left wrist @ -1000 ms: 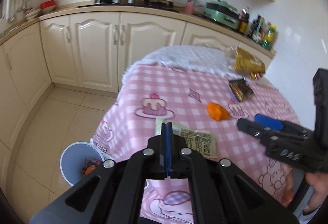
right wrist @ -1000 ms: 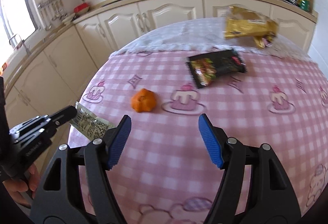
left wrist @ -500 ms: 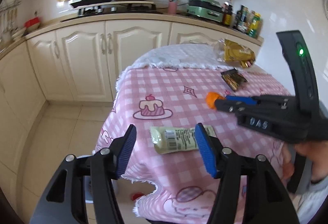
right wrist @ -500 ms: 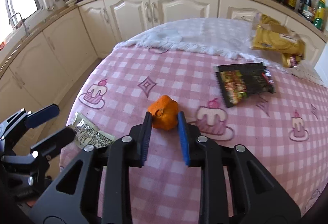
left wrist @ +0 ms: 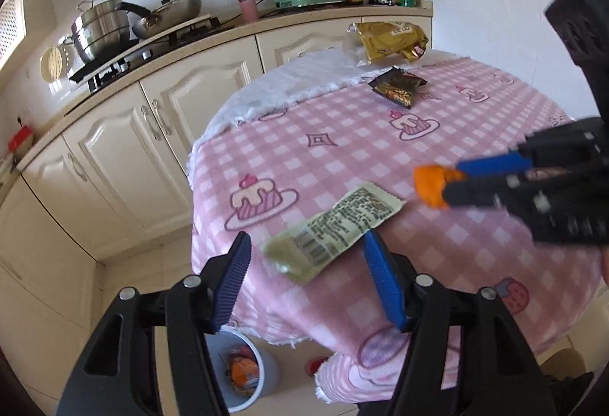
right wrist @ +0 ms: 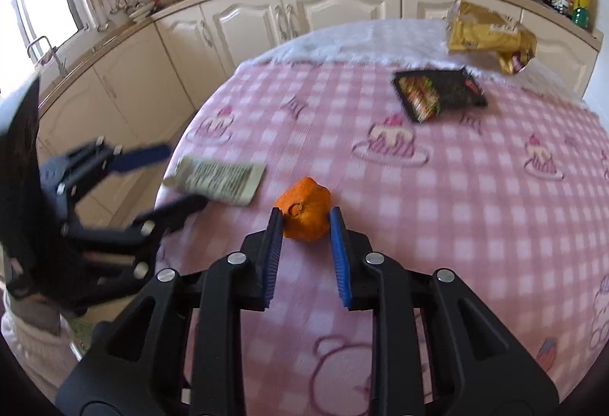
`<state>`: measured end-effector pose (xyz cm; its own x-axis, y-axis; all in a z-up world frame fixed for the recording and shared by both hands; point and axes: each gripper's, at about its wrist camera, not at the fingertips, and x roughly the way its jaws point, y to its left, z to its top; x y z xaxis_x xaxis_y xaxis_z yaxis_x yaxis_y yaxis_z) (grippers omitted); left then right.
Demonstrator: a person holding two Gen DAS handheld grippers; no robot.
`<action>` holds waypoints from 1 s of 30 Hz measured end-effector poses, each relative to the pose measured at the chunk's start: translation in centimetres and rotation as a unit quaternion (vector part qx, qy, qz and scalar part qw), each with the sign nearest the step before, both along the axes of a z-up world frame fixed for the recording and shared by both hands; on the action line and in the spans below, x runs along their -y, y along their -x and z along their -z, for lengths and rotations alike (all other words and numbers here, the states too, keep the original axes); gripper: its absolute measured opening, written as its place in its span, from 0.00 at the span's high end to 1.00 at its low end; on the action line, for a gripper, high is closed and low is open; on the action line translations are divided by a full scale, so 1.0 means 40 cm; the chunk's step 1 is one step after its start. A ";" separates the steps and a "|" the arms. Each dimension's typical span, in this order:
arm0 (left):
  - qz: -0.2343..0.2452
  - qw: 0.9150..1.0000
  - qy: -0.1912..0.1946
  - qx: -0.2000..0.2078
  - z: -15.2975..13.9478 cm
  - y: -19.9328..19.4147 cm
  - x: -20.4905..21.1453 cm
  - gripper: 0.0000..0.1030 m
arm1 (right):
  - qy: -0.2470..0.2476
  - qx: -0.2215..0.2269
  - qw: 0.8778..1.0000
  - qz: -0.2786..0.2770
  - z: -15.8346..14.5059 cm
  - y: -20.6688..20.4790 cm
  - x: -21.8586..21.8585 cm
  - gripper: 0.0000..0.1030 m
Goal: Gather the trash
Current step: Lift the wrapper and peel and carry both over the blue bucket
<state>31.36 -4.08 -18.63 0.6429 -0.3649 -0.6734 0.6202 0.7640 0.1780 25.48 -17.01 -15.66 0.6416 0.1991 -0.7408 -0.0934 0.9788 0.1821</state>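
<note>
On the left, the left gripper (left wrist: 306, 277) has its blue pads spread wide, and nothing is between them. It sits at the near edge of the table (left wrist: 342, 134), with a pale green wrapper (left wrist: 334, 230) lying flat on the pink checked cloth just ahead of its open fingers; whether a pad touches the wrapper cannot be told. Below that gripper, on the tiled floor beside the table, stands a light blue bin (left wrist: 243, 374) with orange scraps inside.

Moving right, the right gripper (right wrist: 306, 252) is closed around a lump of orange peel (right wrist: 304, 212), one blue pad pressed against each side of it. The peel sits at the fingertips, low over the cloth, and contact with the cloth cannot be told.

Further right and back, a black snack packet (right wrist: 441, 92) lies flat on the cloth, and beyond it a crumpled gold bag (right wrist: 491, 37) rests near the far edge.
</note>
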 end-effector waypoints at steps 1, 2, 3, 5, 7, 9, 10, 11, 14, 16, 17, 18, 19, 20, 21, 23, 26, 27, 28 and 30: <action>0.002 1.000 -0.006 0.005 0.001 -0.005 0.009 0.41 | 0.000 0.000 1.000 0.000 0.001 -0.001 -0.001 0.76; 0.004 1.000 -0.006 0.004 0.002 -0.010 0.013 0.41 | -0.002 -0.001 1.000 -0.001 0.001 -0.008 -0.002 0.76; 0.007 1.000 -0.004 0.000 0.002 -0.019 0.019 0.41 | -0.003 -0.002 1.000 -0.001 0.001 -0.015 -0.002 0.76; 0.003 1.000 0.008 -0.018 0.002 -0.037 0.020 0.41 | -0.003 -0.002 1.000 0.003 0.002 -0.028 -0.001 0.76; -0.007 0.998 0.039 -0.051 0.004 -0.059 0.013 0.52 | -0.005 -0.002 1.000 0.003 0.004 -0.039 -0.004 0.76; -0.020 0.997 0.056 -0.052 0.004 -0.061 0.012 0.70 | -0.005 -0.001 1.000 0.002 0.005 -0.046 -0.008 0.76; -0.027 0.997 0.058 -0.053 0.006 -0.060 0.012 0.75 | -0.005 -0.001 1.000 0.001 0.005 -0.049 -0.011 0.76; -0.037 0.996 0.058 -0.051 0.006 -0.060 0.013 0.80 | -0.005 0.000 1.000 0.000 0.004 -0.052 -0.013 0.76; -0.082 0.990 0.092 -0.066 -0.001 -0.070 -0.007 0.89 | -0.012 0.003 1.000 -0.005 0.002 -0.058 -0.025 0.76; -0.084 0.988 0.108 -0.067 -0.005 -0.066 -0.017 0.91 | -0.014 0.006 1.000 -0.009 -0.001 -0.062 -0.038 0.76; -0.084 0.988 0.117 -0.060 -0.009 -0.057 -0.026 0.91 | -0.015 0.009 1.000 -0.015 -0.004 -0.063 -0.051 0.76; -0.081 0.987 0.124 -0.060 -0.013 -0.051 -0.036 0.91 | -0.015 0.012 1.000 -0.020 -0.008 -0.065 -0.065 0.76; -0.085 0.986 0.130 -0.060 -0.013 -0.048 -0.047 0.91 | -0.014 0.015 1.000 -0.024 -0.011 -0.068 -0.076 0.76; -0.094 0.985 0.135 -0.059 -0.014 -0.048 -0.063 0.91 | -0.014 0.018 0.999 -0.030 -0.015 -0.071 -0.095 0.76; -0.109 0.983 0.137 -0.061 -0.009 -0.050 -0.089 0.91 | -0.015 0.021 0.999 -0.040 -0.019 -0.075 -0.120 0.76; -0.134 0.978 0.147 -0.065 0.001 -0.053 -0.143 0.91 | -0.014 0.028 0.998 -0.057 -0.026 -0.082 -0.170 0.76; -0.169 0.968 0.168 -0.075 0.022 -0.055 -0.243 0.91 | -0.014 0.032 0.995 -0.091 -0.024 -0.101 -0.260 0.76; -0.185 0.964 0.172 -0.078 0.034 -0.057 -0.289 0.91 | -0.013 0.031 0.994 -0.104 -0.019 -0.112 -0.299 0.76; -0.198 0.961 0.174 -0.079 0.044 -0.058 -0.327 0.91 | -0.013 0.030 0.993 -0.118 -0.011 -0.123 -0.338 0.76; -0.228 0.953 0.177 -0.087 0.071 -0.066 -0.403 0.91 | -0.013 0.027 0.990 -0.138 0.003 -0.142 -0.403 0.76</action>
